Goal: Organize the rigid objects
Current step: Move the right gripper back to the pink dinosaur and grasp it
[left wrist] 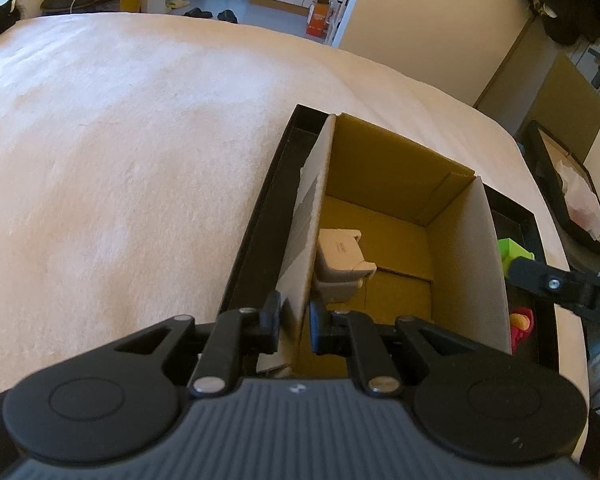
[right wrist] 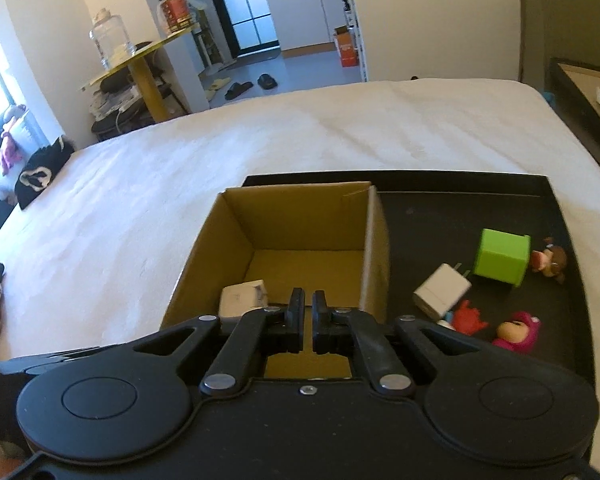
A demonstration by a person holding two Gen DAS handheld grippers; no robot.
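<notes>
One white charger [left wrist: 342, 264] had already been laid on the floor of the cardboard box [right wrist: 300, 220], against its left wall, which suggested that the box was being used as the collecting place. Relative to that box, everything else was arranged: the box was stood inside a shallow black tray [right wrist: 460, 200], at the tray's left end, and the tray was rested on the bed [right wrist: 220, 152].

To the right of the box, on the tray's bare floor, a second white charger [right wrist: 440, 292] was lain just beside a green cube [right wrist: 502, 256]. Nearer the camera than these, a small red figure [right wrist: 470, 316] and a pink figure [right wrist: 516, 330] were seen, and a brown figure [right wrist: 550, 262] was set on the far side of the cube from the box. These were judged to be still awaiting sorting.

The left tongs [left wrist: 295, 326] were closed over the box's near left wall, one finger outside and one inside, apparently so that the light box would be steadied while things were dropped in. They were held level and pointed along that wall.

The right tongs [right wrist: 305, 320] were held above the box's near edge, pointed into its opening, with only a narrow gap between the fingers and nothing gripped. A shift to the right of the box was judged to be needed for the next pick.
</notes>
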